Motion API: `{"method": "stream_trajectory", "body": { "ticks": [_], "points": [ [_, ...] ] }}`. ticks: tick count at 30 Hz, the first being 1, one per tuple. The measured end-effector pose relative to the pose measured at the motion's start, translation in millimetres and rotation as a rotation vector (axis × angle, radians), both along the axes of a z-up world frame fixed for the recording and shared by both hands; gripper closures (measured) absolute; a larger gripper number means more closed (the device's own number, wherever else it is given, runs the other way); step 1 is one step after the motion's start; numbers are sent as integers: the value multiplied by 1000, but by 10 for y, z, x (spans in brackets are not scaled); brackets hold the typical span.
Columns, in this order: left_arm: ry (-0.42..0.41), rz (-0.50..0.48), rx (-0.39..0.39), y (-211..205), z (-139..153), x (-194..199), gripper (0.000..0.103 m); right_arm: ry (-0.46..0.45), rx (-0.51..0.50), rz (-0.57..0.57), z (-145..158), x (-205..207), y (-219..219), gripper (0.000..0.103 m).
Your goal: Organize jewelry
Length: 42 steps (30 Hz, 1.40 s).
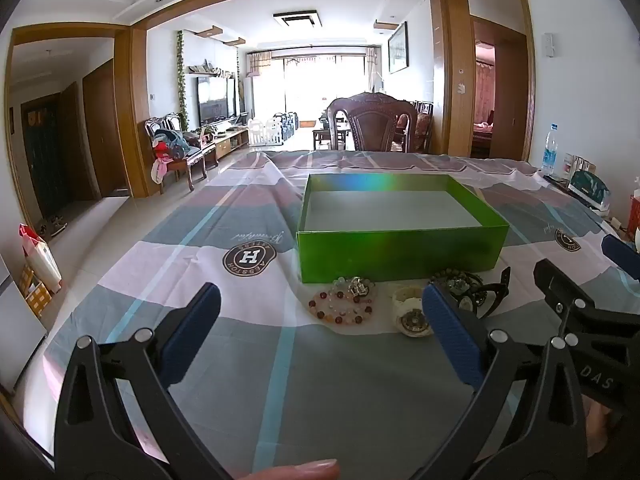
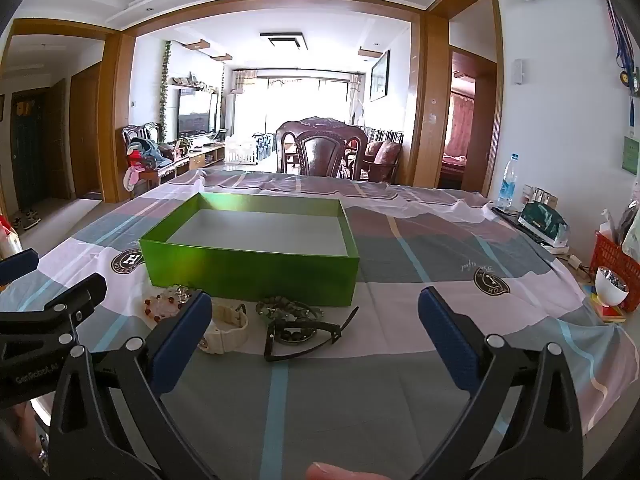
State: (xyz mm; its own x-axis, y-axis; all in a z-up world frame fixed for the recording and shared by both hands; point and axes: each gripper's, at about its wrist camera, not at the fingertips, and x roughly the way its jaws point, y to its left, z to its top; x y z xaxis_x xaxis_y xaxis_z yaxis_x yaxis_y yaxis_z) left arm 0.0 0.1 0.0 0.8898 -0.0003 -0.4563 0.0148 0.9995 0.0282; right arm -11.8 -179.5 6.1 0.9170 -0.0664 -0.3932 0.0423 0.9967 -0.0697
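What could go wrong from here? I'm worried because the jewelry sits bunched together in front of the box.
1. The dark bead bracelet lies tangled with the black watch, so the open right claw might lift both.
2. The pink bead bracelet rests close to the white watch; the open left claw could nudge one while taking the other.
3. Everything lies close to the green box wall, where a finger could bump it.

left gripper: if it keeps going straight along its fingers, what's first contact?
Probably the pink-and-red bead bracelet, lying on the tablecloth ahead of the open left gripper. The white watch sits just right of that line, by the right finger. The green box comes after. Depth is unclear.
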Motion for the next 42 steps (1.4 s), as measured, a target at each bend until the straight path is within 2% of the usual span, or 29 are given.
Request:
{"method": "stream_trajectory", "body": {
  "ticks": [42],
  "points": [
    [7,-1,6,-1,-9,16,3,6,9,11,-24,42,78,3]
  ]
}}
